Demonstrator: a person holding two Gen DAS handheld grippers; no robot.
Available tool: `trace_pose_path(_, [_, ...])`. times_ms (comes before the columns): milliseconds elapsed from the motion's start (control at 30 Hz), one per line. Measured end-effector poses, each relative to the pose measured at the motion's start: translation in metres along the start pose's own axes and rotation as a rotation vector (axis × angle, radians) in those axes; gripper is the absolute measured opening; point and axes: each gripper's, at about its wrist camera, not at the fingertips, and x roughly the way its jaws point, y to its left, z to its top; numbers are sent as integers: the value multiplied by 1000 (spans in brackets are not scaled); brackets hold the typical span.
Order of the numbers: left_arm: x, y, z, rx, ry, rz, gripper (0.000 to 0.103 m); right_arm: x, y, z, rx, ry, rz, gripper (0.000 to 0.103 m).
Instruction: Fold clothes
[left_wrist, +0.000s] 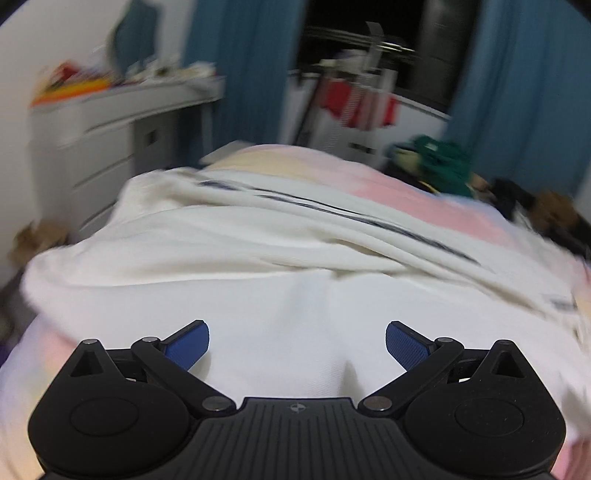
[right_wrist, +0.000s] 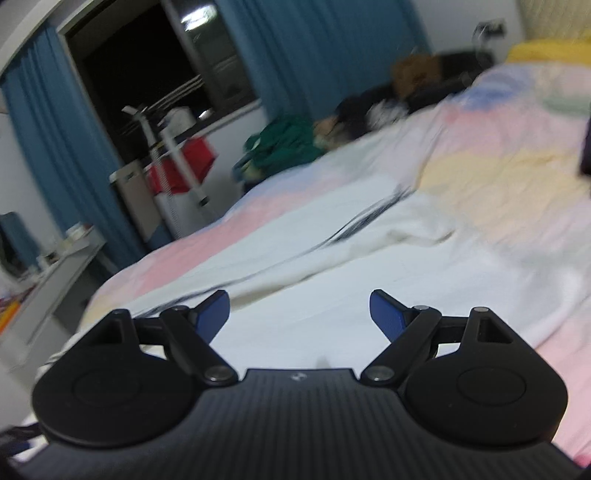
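Left gripper (left_wrist: 297, 345) spread wide, nothing between its blue pads, above white garment (left_wrist: 229, 258) lying on bed (left_wrist: 406, 192). Right gripper (right_wrist: 299, 314) also wide apart, empty, over same garment.

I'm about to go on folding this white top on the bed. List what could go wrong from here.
1. Both the left gripper and the right gripper are open and hold nothing; a shallow pinch on the white garment may slip.
2. The garment lies bunched, its dark stripe skewed, so a fold may come out crooked.
3. A pinch may also catch the pastel bedcover underneath.
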Motion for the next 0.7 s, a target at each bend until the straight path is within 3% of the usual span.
trace_pose_path(233, [0, 80, 23, -343, 174, 79, 103, 1, -23, 1, 100, 25, -56, 84])
trace_pose_path(400, [10, 123, 26, -519, 300, 157, 103, 5, -34, -1, 152, 52, -105, 84])
trace_pose_path(600, [39, 157, 13, -735, 387, -19, 103, 10, -44, -3, 210, 95, -110, 84])
trace_pose_path(700, [42, 162, 16, -732, 336, -35, 103, 9, -45, -4, 225, 104, -110, 84])
